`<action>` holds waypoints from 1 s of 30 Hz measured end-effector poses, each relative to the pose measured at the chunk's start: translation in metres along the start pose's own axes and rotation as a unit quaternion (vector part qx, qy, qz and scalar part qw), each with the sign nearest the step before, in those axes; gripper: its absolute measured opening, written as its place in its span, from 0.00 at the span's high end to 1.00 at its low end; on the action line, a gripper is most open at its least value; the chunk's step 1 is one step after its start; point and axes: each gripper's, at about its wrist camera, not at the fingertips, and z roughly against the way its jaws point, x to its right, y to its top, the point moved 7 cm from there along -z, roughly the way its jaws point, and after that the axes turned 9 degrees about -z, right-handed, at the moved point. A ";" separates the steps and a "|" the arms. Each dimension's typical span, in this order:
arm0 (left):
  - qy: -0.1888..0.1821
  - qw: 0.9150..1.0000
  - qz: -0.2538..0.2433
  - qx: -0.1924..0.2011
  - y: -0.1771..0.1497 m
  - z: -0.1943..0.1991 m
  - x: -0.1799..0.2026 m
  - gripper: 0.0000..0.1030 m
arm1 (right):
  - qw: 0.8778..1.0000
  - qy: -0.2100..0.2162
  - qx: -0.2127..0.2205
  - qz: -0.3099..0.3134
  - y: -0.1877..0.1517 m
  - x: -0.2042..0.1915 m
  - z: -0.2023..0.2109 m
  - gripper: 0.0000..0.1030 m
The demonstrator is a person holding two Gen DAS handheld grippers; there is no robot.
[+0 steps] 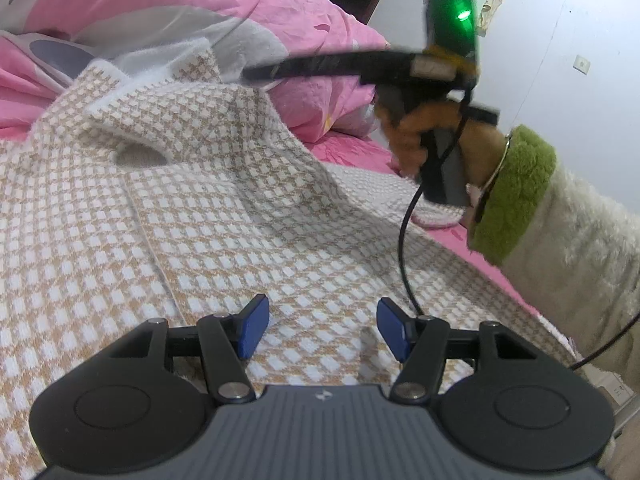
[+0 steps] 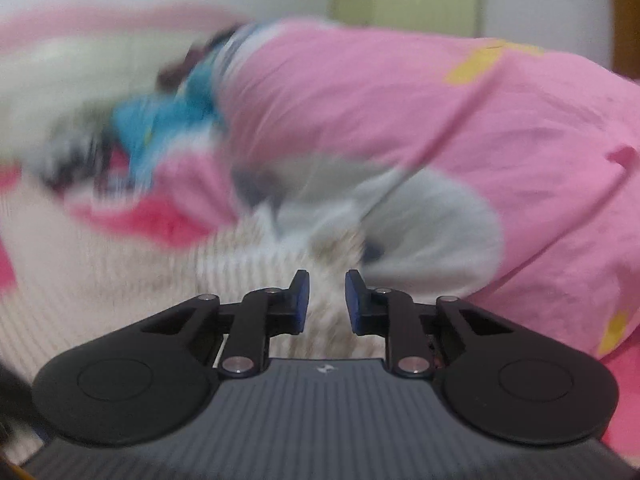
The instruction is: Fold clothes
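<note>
Below both grippers' parted jaws lies the checked garment (image 1: 224, 216).

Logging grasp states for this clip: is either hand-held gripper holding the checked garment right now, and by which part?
Nothing is held. The left hand-held gripper is open above the checked garment; the right hand-held gripper is also open, with nothing between its fingers.
</note>
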 end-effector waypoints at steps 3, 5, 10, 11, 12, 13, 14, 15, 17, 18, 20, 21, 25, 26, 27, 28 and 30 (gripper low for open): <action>0.000 1.000 0.000 0.000 0.000 0.001 0.000 0.41 | 0.997 -0.045 -0.047 0.046 -0.026 -0.001 -0.028 0.88; -0.001 1.000 0.001 0.001 0.000 0.003 0.001 0.41 | 0.993 -0.077 -0.074 0.053 -0.042 0.008 -0.057 0.90; -0.002 1.000 0.003 0.002 -0.001 0.004 0.000 0.41 | 0.989 -0.106 -0.082 0.057 -0.057 0.014 -0.077 0.90; -0.002 1.000 0.003 0.002 -0.001 0.004 0.000 0.41 | 0.990 -0.112 -0.074 0.031 -0.058 0.021 -0.059 0.90; -0.002 1.000 0.003 0.002 -0.001 0.004 0.001 0.41 | 0.991 -0.118 -0.066 0.004 -0.058 0.028 -0.041 0.90; -0.002 1.000 0.003 0.002 -0.001 0.005 0.001 0.41 | 0.990 -0.124 -0.057 -0.023 -0.059 0.035 -0.022 0.89; -0.002 1.000 0.003 0.001 -0.001 0.005 0.000 0.41 | 0.989 -0.130 -0.049 -0.049 -0.060 0.043 -0.004 0.85; -0.002 1.000 0.003 0.001 0.000 0.005 0.000 0.41 | 0.987 -0.136 -0.041 -0.076 -0.061 0.050 0.014 0.83; -0.003 1.000 0.003 0.001 0.000 0.004 0.001 0.40 | 0.980 -0.147 -0.024 -0.129 -0.062 0.064 0.051 0.73; -0.003 1.000 0.003 0.001 0.000 0.004 0.001 0.40 | 0.976 -0.152 -0.016 -0.155 -0.063 0.071 0.069 0.72; -0.005 1.000 0.002 0.000 0.001 0.003 0.002 0.38 | 0.964 -0.165 -0.001 -0.207 -0.068 0.087 0.107 0.70; -0.005 1.000 0.002 0.000 0.001 0.003 0.002 0.38 | 0.955 -0.184 -0.004 -0.232 -0.082 0.098 0.128 0.69; -0.005 1.000 0.000 0.000 0.000 0.004 0.004 0.37 | 0.909 -0.255 -0.013 -0.330 -0.132 0.136 0.202 0.60; -0.007 1.000 0.000 0.000 0.001 0.004 0.004 0.35 | 0.894 -0.266 -0.009 -0.359 -0.142 0.144 0.212 0.59; -0.009 1.000 0.001 0.000 0.001 0.004 0.004 0.34 | 0.880 -0.277 -0.004 -0.387 -0.153 0.151 0.221 0.59; -0.010 1.000 0.001 0.001 0.001 0.004 0.004 0.33 | 0.865 -0.283 0.004 -0.414 -0.162 0.158 0.226 0.58; -0.010 1.000 0.000 0.000 0.001 0.003 0.004 0.33 | 0.840 -0.294 0.021 -0.455 -0.177 0.172 0.236 0.57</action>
